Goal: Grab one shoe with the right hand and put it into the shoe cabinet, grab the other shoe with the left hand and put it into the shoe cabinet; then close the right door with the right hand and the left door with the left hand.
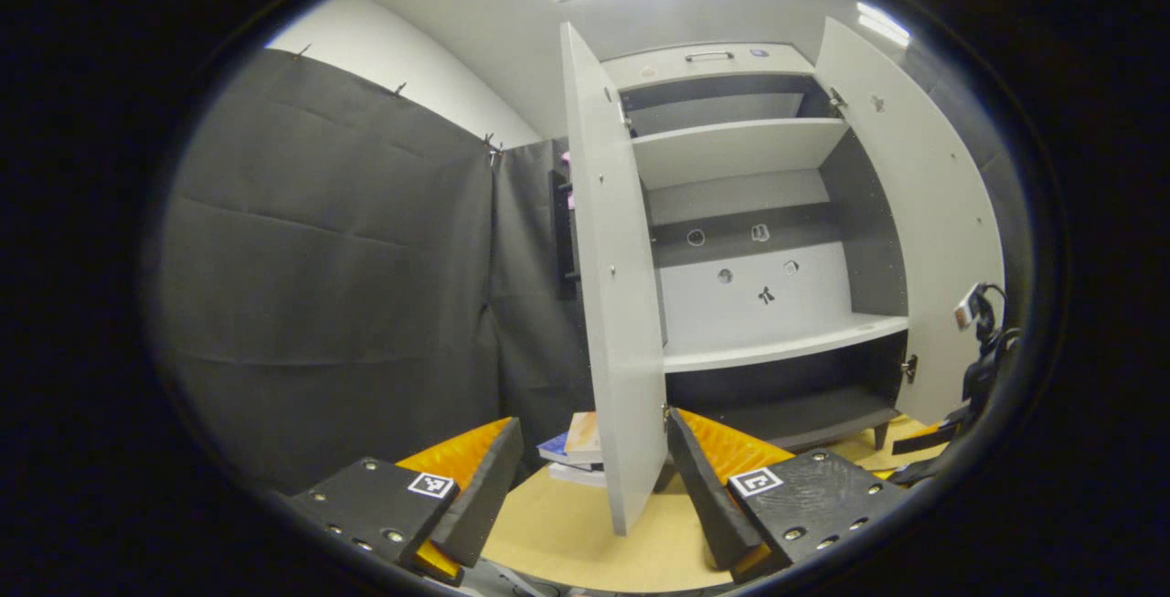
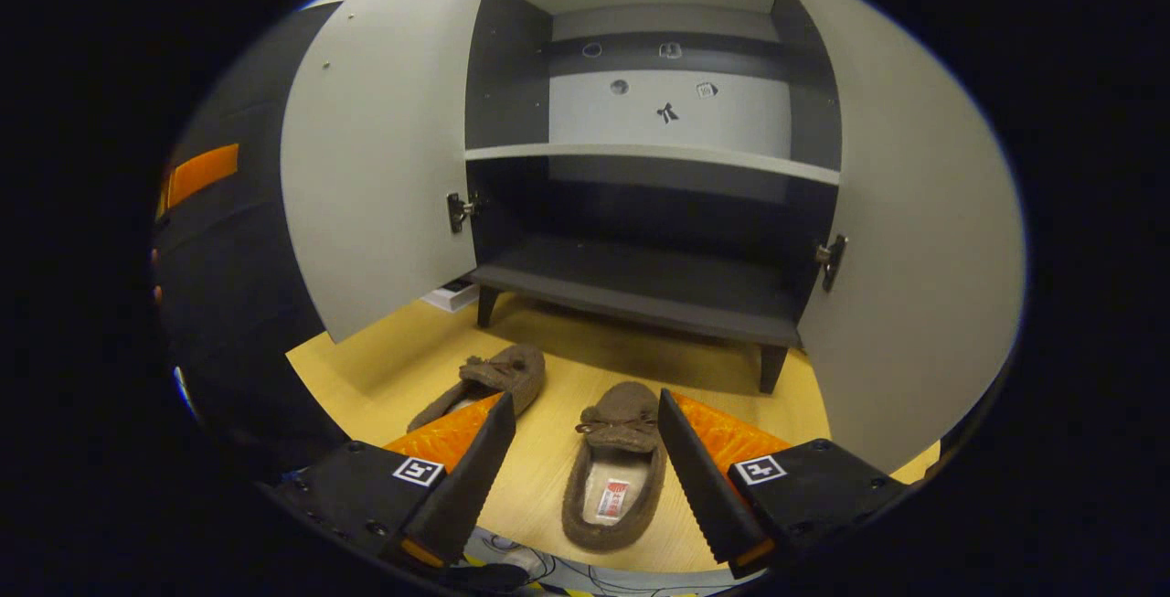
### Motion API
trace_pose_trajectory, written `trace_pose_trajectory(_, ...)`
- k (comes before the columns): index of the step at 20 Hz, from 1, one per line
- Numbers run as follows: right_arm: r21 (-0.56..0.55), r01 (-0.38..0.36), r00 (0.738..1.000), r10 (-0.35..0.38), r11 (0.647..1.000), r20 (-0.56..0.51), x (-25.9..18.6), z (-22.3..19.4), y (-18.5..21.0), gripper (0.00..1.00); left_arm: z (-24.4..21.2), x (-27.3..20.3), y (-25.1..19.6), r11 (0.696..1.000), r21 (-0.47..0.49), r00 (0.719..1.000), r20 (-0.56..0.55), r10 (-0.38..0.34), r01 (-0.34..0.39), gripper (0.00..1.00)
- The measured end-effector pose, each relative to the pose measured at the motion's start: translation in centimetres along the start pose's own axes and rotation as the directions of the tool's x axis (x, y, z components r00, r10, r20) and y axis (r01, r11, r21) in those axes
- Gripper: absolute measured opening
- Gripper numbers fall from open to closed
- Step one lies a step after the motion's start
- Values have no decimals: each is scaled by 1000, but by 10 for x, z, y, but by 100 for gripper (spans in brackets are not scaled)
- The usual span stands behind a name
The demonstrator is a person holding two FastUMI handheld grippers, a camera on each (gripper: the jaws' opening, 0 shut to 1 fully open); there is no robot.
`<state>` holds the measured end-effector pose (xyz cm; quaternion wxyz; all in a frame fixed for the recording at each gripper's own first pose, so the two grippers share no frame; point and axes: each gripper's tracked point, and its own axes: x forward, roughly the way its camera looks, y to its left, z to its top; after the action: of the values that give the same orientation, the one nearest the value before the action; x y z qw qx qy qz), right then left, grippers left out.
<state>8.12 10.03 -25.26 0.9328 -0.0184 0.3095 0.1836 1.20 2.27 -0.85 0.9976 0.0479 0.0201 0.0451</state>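
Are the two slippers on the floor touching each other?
Apart. The right gripper view shows bare floor between the left slipper and the right slipper.

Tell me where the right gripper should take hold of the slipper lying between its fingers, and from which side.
Grip the slipper across its side walls near the heel opening, coming down from above. It lies flat on the floor, heel toward the right gripper and toe toward the cabinet; the open jaws already straddle it, so probably only a descent is needed.

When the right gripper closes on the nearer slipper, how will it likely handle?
The nearer slipper looks soft and fuzzy, so it will probably squash and flop a little between the open right gripper. It seems light for its size. Lying flat on the floor, it should not roll or tip.
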Motion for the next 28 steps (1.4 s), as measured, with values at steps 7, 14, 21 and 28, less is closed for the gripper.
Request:
trace_pose_trajectory(7, 8, -40, 973, 40, 999, -227, 41, -64, 5, 95, -9, 0, 2, 1000, 12, 999, -47, 5, -4, 92)
trace_pose_trajectory(14, 41, -45, 929, 57, 998, -367, 67, -97, 11, 71, -13, -2, -2, 1000, 4, 997, -72, -9, 10, 93)
trace_pose_trajectory(21, 10, -9, 909, 13, 1000, -417, 69, -102, -3, 4, -13, -4, -10, 999, 7, 996, -72, -45, 45, 99)
trace_pose_trajectory(28, 144, -46, 945, 90, 989, -315, 49, -56, 0, 4, -8, 0, -29, 994, -8, 992, -58, -114, 114, 93)
